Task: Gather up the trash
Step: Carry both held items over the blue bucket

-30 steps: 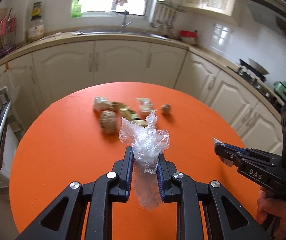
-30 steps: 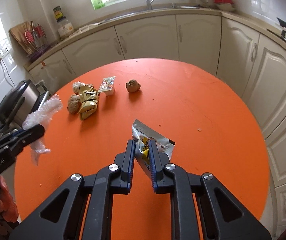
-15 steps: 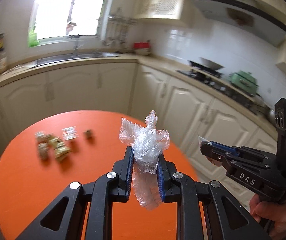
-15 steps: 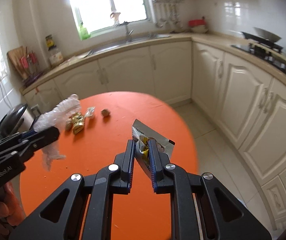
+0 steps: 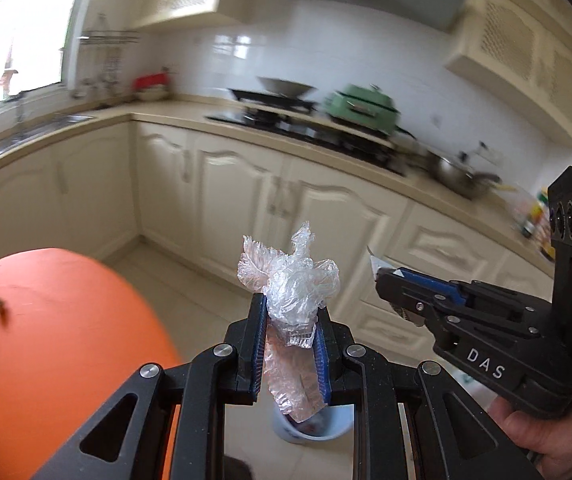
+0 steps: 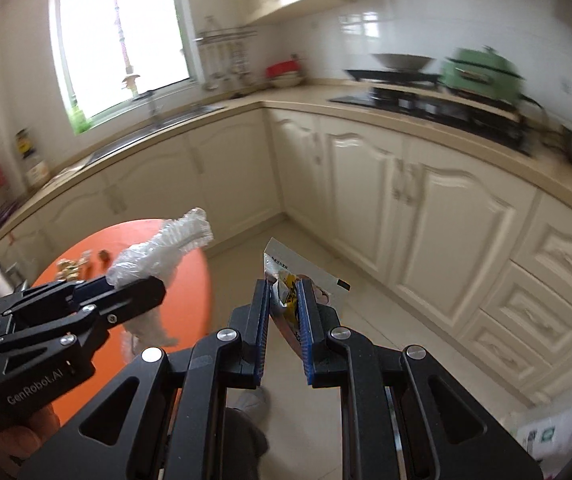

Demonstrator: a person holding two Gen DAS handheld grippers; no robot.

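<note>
Leftover scraps (image 6: 74, 266) are sitting on the orange tabletop (image 5: 66, 340) at far left, too blurred to identify. Left gripper (image 5: 289, 330) is clamping crumpled clear plastic (image 5: 291, 284) mid-air, off the tabletop edge. A bin (image 5: 309, 428), probably pale blue, is showing on the floor just under it. Right gripper (image 6: 284, 312) is pinching a torn snack wrapper (image 6: 305, 276) over the floor tiles.

crumpled clear plastic wrap (image 5: 291, 284), torn snack wrapper (image 6: 291, 280), both held aloft
</note>
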